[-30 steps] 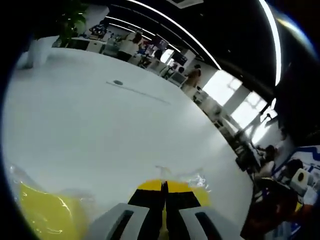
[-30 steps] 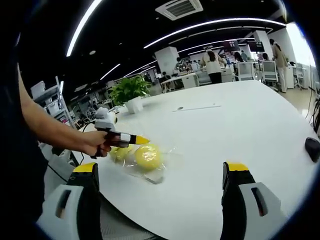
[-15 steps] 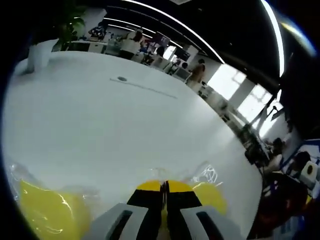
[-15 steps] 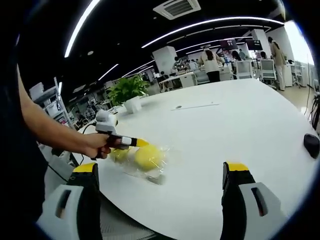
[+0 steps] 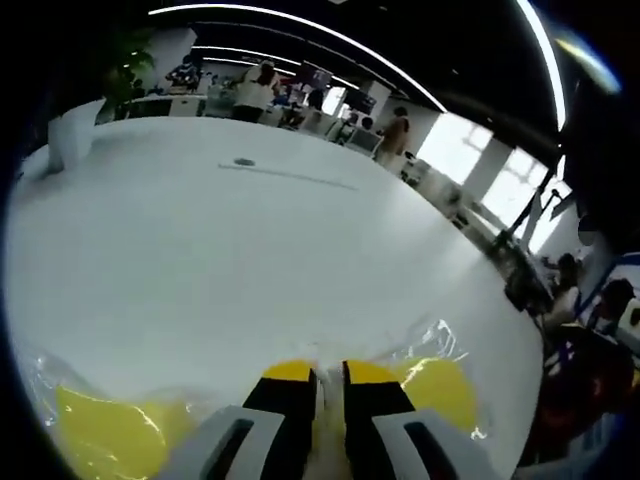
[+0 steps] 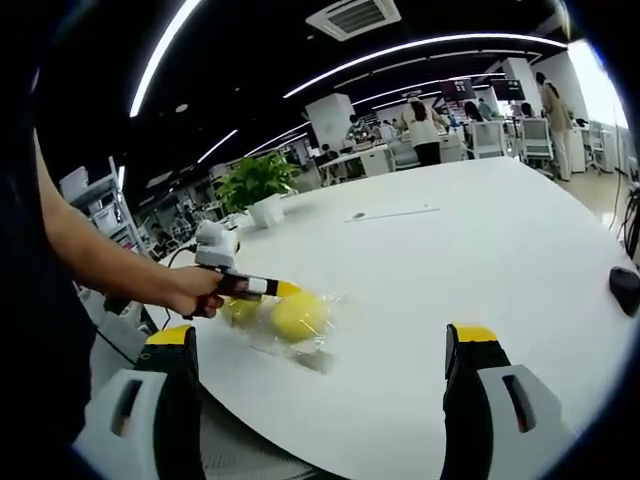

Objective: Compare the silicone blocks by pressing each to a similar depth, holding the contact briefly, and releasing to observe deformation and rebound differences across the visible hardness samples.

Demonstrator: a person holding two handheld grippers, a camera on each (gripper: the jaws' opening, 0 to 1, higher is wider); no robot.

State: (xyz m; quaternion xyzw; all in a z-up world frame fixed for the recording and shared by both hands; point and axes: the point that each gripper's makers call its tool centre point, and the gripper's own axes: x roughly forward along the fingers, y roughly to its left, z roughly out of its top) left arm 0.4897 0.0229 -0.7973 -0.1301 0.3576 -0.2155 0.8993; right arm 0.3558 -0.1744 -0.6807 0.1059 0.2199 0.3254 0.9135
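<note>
Looking along our left tool [image 5: 325,385], we see its two yellow-tipped jaws parted by only a narrow slit, with nothing gripped between them, their tips at the crinkled clear bag [image 5: 425,340] that holds the yellow silicone blocks; one yellow block [image 5: 440,390] lies just to the right of the jaws and another [image 5: 105,440] lies off to their left, both on the white counter [image 5: 230,250]. From our right tool [image 6: 320,345], whose jaws stand wide apart and hold nothing, we see the bag ahead and to the left, the round yellow block [image 6: 299,315] inside it, and the left tool's tip touching that block from the left, held by a hand [image 6: 190,292]. A potted plant [image 6: 257,184] stands farther back on the counter
</note>
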